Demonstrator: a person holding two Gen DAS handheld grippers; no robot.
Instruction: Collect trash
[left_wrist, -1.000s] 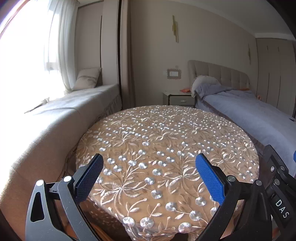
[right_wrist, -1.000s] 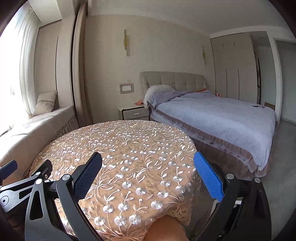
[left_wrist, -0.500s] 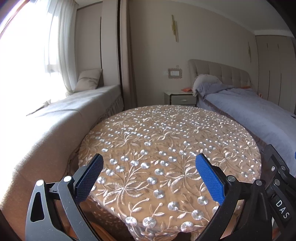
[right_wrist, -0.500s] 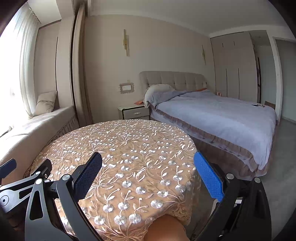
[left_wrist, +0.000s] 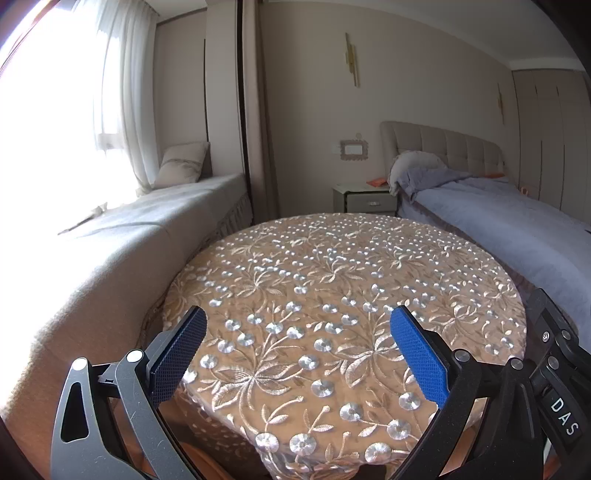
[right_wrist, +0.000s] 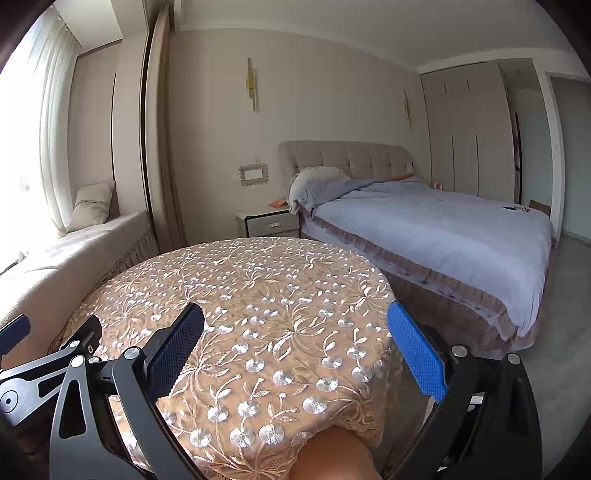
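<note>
Left of the round counter (left_wrist: 332, 280), a cushioned window seat (left_wrist: 122, 236) is running along the window. The left claw (left_wrist: 297, 347) is hovering wide over the counter's near edge, gripping nothing. The right claw (right_wrist: 295, 343) is hovering beside it, equally wide and empty. A bed (right_wrist: 436, 229) is standing right of the counter. No trash is showing on the embroidered cloth.

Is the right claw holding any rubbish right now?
No, the right claw is wide open, and only the embroidered tablecloth shows between its blue pads.
</note>
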